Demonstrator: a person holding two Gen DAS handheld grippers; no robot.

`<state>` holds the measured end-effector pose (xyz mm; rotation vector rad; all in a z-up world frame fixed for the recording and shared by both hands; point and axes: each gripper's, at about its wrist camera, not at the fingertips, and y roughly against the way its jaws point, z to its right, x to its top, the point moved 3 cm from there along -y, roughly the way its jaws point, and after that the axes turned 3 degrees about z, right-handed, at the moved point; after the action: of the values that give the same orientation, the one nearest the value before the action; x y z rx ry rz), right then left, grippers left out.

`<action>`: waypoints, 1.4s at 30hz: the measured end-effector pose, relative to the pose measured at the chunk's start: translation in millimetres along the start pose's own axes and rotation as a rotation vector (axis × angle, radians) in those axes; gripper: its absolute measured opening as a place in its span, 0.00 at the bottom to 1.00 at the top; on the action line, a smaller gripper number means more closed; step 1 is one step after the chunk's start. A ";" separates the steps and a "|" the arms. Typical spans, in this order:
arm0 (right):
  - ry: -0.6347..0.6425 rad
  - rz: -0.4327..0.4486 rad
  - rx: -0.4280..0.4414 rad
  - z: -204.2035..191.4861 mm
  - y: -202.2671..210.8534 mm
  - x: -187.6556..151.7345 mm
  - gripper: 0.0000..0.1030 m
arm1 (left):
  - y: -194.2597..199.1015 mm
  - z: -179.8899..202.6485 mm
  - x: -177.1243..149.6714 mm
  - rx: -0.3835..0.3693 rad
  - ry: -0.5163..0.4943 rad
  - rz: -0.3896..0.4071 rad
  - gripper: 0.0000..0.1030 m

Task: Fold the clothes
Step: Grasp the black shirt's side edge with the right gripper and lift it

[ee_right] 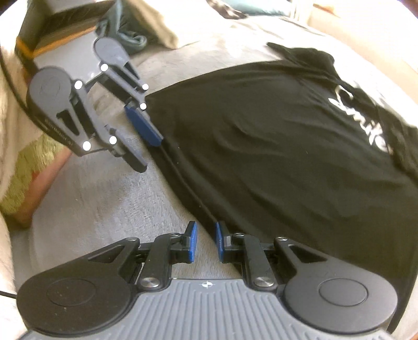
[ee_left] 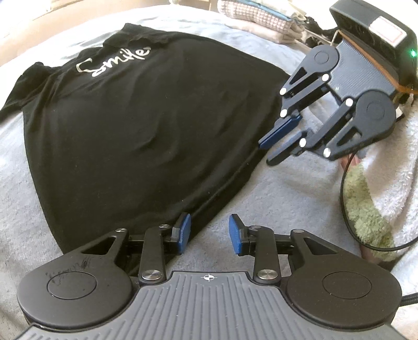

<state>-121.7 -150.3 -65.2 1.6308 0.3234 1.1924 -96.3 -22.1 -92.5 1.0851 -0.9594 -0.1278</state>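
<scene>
- The black T-shirt [ee_left: 135, 125] lies flat and spread on a grey fleece blanket [ee_left: 274, 198]. In the left wrist view its collar end points toward 10 o'clock and its hem [ee_left: 227, 180] toward 4 o'clock, so its long axis runs between those two.
- The white script print [ee_left: 112, 61] near the chest reads clearly in the left wrist view. In the right wrist view it is smeared by motion blur at 3 o'clock, and the shirt's right side is cut off by the frame edge.
- The left gripper [ee_left: 209, 234] sits at the 6 o'clock end of the hem with its jaws apart. One blue pad lies over the hem corner, the other over bare blanket; nothing is pinched.
- The right gripper [ee_right: 205, 242] straddles the hem edge, its jaws narrowly parted and the pads not pressing on the cloth.
- Each gripper shows in the other's camera, hovering beside the hem.
- At 12 o'clock in the left wrist view lies a pile of folded laundry [ee_left: 250, 18], partly cut off.
- At 3 to 4 o'clock sits a white and green fluffy textile [ee_left: 371, 209]; what it is cannot be told.
- A black cable [ee_left: 347, 214] crosses it.
</scene>
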 end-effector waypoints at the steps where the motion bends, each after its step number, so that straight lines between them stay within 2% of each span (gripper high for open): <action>1: 0.021 -0.001 -0.004 -2.6 -2.7 0.9 0.16 | -0.2 -0.3 0.0 0.000 0.002 0.001 0.31; 7: 0.121 -0.003 -0.023 -13.2 -17.7 -0.4 0.15 | -2.2 0.4 0.2 -0.004 -0.002 0.004 0.31; 10: 0.119 0.011 -0.032 -12.3 -18.6 -0.7 0.12 | -2.9 0.8 1.2 -0.006 -0.005 0.009 0.31; 12: 0.102 0.020 -0.041 -9.3 -18.0 0.0 0.04 | -3.9 0.2 1.9 -0.004 -0.004 0.013 0.31; 14: 0.074 0.026 -0.031 -4.4 -15.7 1.6 0.00 | -4.5 0.1 2.6 -0.004 -0.006 0.016 0.31; 25: -0.075 0.076 0.038 17.9 0.0 12.3 0.00 | 0.7 1.2 5.8 0.023 -0.021 0.049 0.31; 31: -0.229 0.125 0.082 49.0 5.9 19.8 0.00 | 5.3 -8.0 11.5 0.030 0.030 0.075 0.29; 40: -0.292 0.115 0.056 64.8 -15.5 17.0 0.00 | 2.3 -24.5 14.5 0.078 0.136 0.055 0.26; 42: -0.322 0.109 0.052 68.0 -20.9 14.2 0.00 | -1.5 -27.9 13.8 0.094 0.153 0.043 0.22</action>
<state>-52.5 -170.6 -72.6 1.8723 0.0610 0.9860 -67.5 -10.8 -88.9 1.1429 -0.8571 0.0359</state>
